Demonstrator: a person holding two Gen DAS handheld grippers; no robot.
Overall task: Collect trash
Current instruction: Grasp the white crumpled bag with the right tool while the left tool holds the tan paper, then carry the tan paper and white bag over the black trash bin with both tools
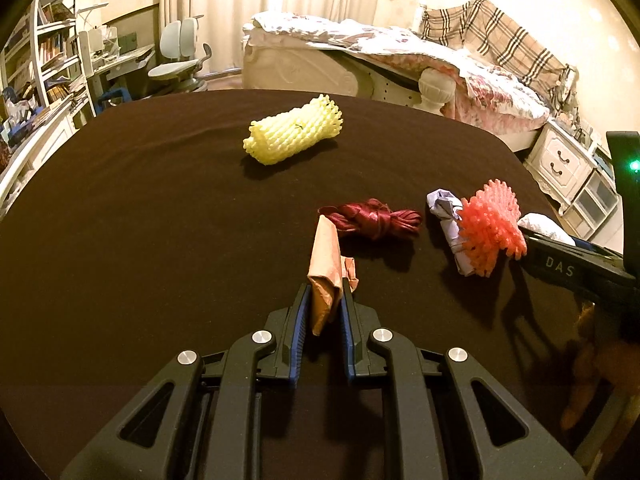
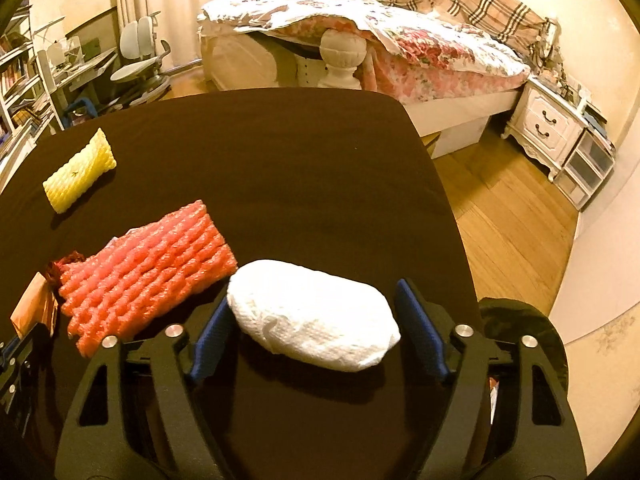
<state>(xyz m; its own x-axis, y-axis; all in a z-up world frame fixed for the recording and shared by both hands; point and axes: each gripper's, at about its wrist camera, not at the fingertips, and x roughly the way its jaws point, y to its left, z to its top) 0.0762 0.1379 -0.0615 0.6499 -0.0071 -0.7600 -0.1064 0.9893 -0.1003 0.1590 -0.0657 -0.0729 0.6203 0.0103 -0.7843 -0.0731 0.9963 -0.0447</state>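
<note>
Left wrist view shows the left gripper [image 1: 325,294] clamped on a brown paper scrap [image 1: 325,270] standing upright, plus a maroon ribbon bundle [image 1: 372,219] just beyond it. Only the right wrist view shows the white paper wad [image 2: 314,322] whole, lying crosswise on the black table [image 2: 280,168] between the right gripper's [image 2: 316,316] spread, non-touching pads.
</note>
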